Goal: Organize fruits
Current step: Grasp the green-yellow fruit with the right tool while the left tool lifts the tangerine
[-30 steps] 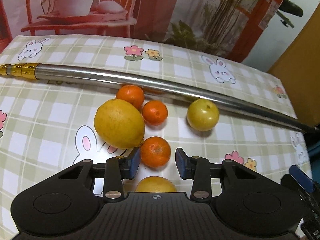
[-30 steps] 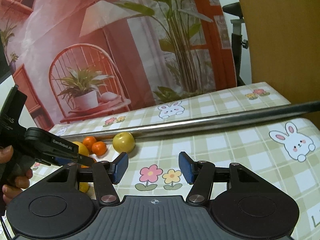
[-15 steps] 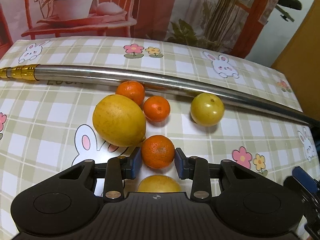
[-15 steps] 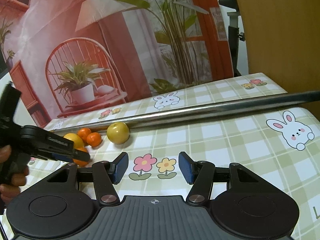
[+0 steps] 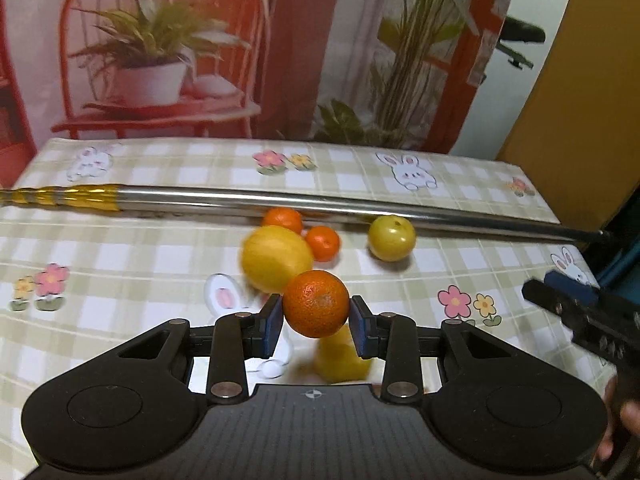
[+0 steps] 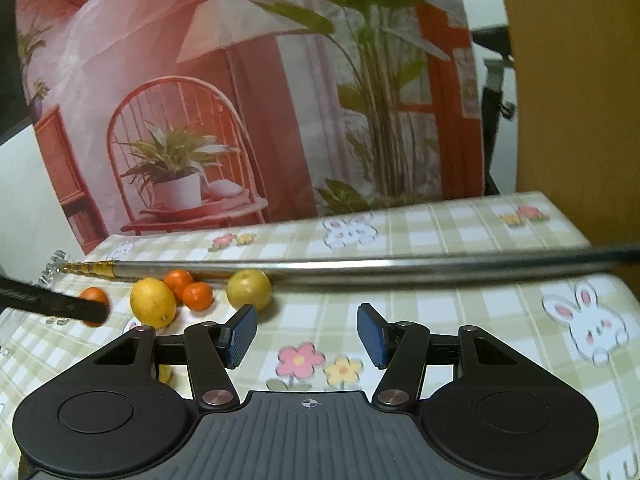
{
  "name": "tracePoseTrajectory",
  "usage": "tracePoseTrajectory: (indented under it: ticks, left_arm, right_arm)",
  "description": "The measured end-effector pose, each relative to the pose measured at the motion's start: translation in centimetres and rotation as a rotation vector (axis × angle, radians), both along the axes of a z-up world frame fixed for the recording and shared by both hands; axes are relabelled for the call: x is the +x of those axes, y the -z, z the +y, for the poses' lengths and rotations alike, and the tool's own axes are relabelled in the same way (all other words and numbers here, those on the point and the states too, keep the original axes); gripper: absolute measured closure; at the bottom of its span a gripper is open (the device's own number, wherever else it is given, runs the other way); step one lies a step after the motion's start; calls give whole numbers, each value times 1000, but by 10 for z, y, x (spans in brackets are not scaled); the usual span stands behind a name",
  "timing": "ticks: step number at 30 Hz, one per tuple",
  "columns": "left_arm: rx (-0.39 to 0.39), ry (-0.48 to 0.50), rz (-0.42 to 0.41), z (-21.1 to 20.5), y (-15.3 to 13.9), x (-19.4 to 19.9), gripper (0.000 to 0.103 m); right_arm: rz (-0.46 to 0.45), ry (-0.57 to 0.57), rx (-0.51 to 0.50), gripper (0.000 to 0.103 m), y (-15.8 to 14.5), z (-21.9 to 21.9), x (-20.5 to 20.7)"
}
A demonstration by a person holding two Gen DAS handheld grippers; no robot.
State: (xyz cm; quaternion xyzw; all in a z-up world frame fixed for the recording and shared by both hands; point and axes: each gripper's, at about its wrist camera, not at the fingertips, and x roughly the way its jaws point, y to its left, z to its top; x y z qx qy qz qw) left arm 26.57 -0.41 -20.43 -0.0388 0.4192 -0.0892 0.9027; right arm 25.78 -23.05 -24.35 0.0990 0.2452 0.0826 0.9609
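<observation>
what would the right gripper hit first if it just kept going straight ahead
Probably the metal pole lying across the tablecloth. The open right gripper has only bare cloth before it; the yellow-green fruit sits left of that line.

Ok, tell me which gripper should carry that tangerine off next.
Left. The left gripper is already clamped on the tangerine, lifted off the tablecloth. The right gripper is open and holds nothing.

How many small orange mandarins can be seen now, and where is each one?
3. One mandarin is gripped in the left gripper, above the table. Two more lie against the metal pole, behind the big lemon. Others may be hidden.
</observation>
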Motion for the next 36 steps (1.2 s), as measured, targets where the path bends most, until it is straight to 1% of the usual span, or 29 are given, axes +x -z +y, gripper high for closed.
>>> tracePoseTrajectory:
  ticks: [4, 9, 13, 15, 19, 25, 27, 29, 30, 33, 36]
  left_arm:
    - [18, -24, -44, 19, -10, -17, 66]
    - [29, -44, -73, 41, -18, -33, 66]
    - [7, -56, -81, 53, -17, -43, 66]
    - [-12, -60, -78, 58, -15, -47, 66]
    - [-30, -62, -75, 64, -10, -54, 66]
    - [-56, -56, -73, 71, -4, -60, 66]
    - [-58, -51, -72, 72, -2, -63, 66]
    - [-61, -46, -70, 72, -1, -64, 66]
    - [-63, -44, -69, 72, 0, -65, 66]
    - [-63, -42, -66, 71, 2, -66, 66]
    - [-65, -39, -65, 71, 2, -68, 66]
  right_arm:
    - [-59, -49, -39, 50, -8, 15, 15]
    - [-69, -121, -92, 50, -4, 43, 51]
    - [-20, -145, -85, 50, 8, 58, 85]
    - [16, -145, -98, 50, 16, 66, 101]
    - [81, -139, -95, 50, 30, 75, 119]
    - [133, -149, -119, 51, 41, 85, 132]
    - [147, -150, -122, 54, 43, 87, 135]
    - [157, -151, -116, 59, 44, 88, 136]
    - [162, -152, -115, 59, 44, 89, 136]
    - [163, -145, -124, 60, 43, 91, 134]
    - [151, -129, -102, 60, 38, 87, 129]
